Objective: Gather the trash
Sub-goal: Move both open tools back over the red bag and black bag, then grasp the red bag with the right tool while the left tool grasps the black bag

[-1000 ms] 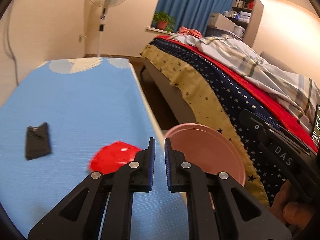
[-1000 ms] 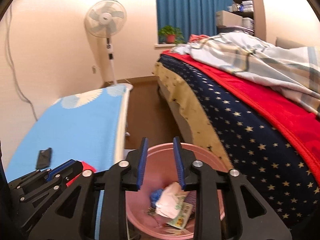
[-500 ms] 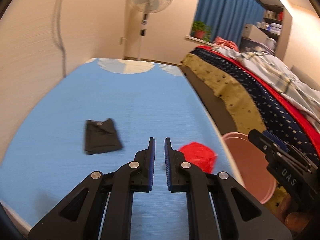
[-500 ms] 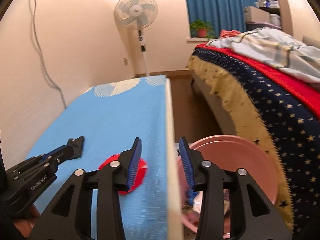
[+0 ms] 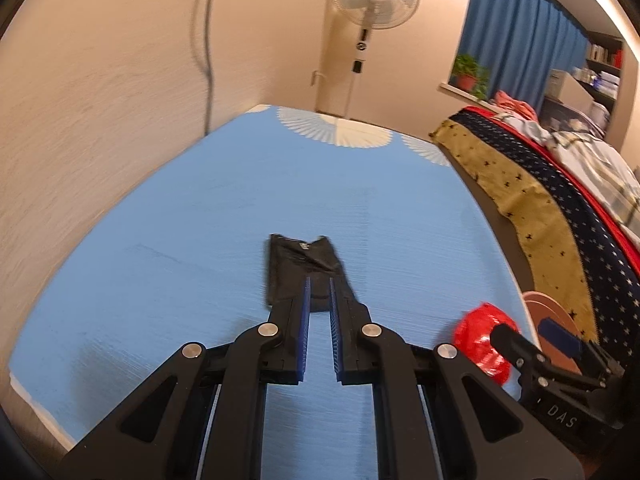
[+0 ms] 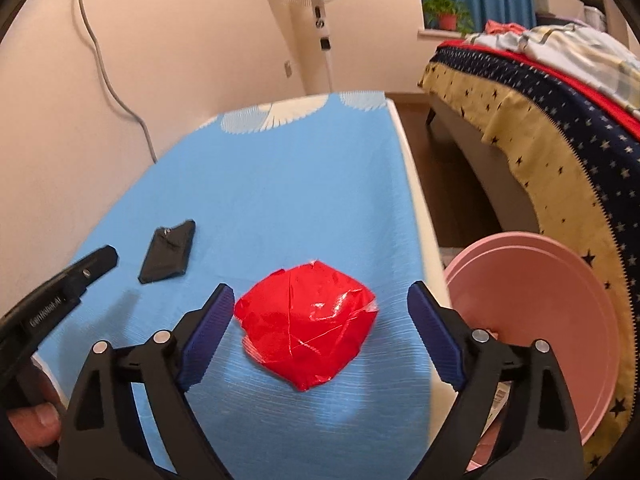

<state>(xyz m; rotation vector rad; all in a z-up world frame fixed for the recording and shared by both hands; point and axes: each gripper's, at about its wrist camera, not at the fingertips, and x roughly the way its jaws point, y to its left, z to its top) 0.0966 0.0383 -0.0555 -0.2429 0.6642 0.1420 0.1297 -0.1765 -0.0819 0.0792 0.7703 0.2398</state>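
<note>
You are holding both grippers over a table covered in a blue cloth [image 6: 280, 184], each aimed down at a different piece of trash. Your right gripper [image 6: 320, 334] has just been spreading its jaws, and they now stand wide on either side of a crumpled red wrapper [image 6: 308, 324], which lies between them, untouched, near the table's right edge. That spread suits the wrapper's width; you seem to be lining up to close on it.

Your left gripper [image 5: 319, 330] has its jaws drawn nearly together with nothing between them. Its tips point at a flat black packet [image 5: 300, 268] lying near the middle of the table, well apart from the wrapper. Whether the tips touch the packet cannot be told.

A pink bin [image 6: 536, 320] stands on the floor just off the right edge, between the table and a bed [image 6: 560, 120], close enough to drop the trash into.

The right wrist view shows the wrapper whole, the bin's mouth, and part of your hand [image 6: 36, 420] on the left tool. The left wrist view shows the packet straight on, but only a sliver of the bin, and the right tool half hides the wrapper.
</note>
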